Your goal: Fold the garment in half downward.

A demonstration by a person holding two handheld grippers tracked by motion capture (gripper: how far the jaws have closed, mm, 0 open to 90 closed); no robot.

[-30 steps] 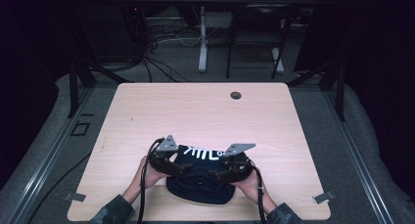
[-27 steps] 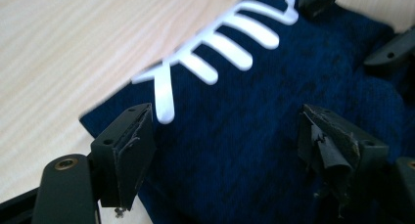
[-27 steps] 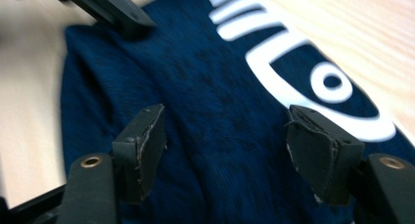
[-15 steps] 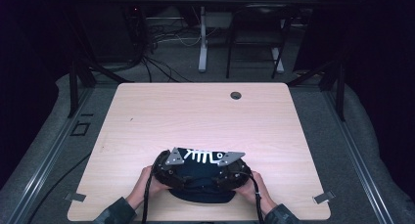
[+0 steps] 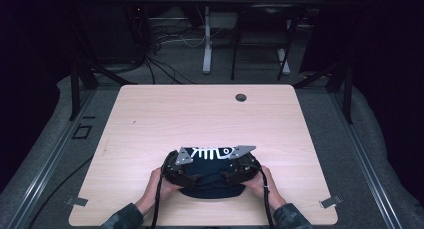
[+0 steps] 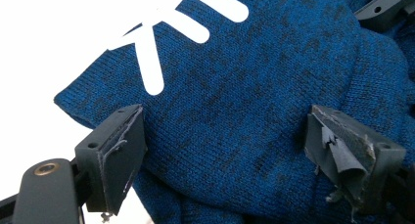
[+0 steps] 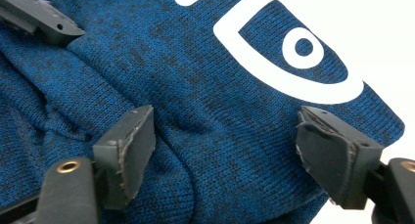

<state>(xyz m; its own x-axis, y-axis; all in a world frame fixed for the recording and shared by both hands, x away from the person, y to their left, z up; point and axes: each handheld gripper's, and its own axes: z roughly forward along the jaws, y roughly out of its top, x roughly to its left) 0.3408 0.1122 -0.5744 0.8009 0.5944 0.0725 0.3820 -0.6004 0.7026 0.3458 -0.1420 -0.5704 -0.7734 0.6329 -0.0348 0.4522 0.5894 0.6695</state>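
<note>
A: Right at six o'clock on the desk (image 5: 150, 114) we've got both hands in, the left tool (image 5: 176, 173) and the right tool (image 5: 245, 170) sitting either side of the dark blue knitted garment (image 5: 210, 176).

B: And we can call the jaws, both pairs have just been opening. In the left gripper view the left tool (image 6: 225, 150) stands wide, pads clear of the knit, cloth lying between and under them. Same story in the right gripper view: the right tool (image 7: 230, 153) spread apart, the garment (image 7: 195, 87) beneath it, nothing pinched.

A: So we'd judge a fold has just been laid and let go. The bundle looks compact, doubled over on itself near the front edge, with a thick rolled hem in the left gripper view.

B: What's left, we reckon, is pulling the tools away, maybe one more tuck or smoothing.

A: Any writing?

B: No words we can read. There's a white fish-skeleton print (image 5: 210, 152) at twelve o'clock of the bundle, ribs toward the left, ringed eye (image 7: 303, 47) toward the right.

A: Farther out, bare desk up to a round cable hole (image 5: 241, 97) at twelve.
</note>
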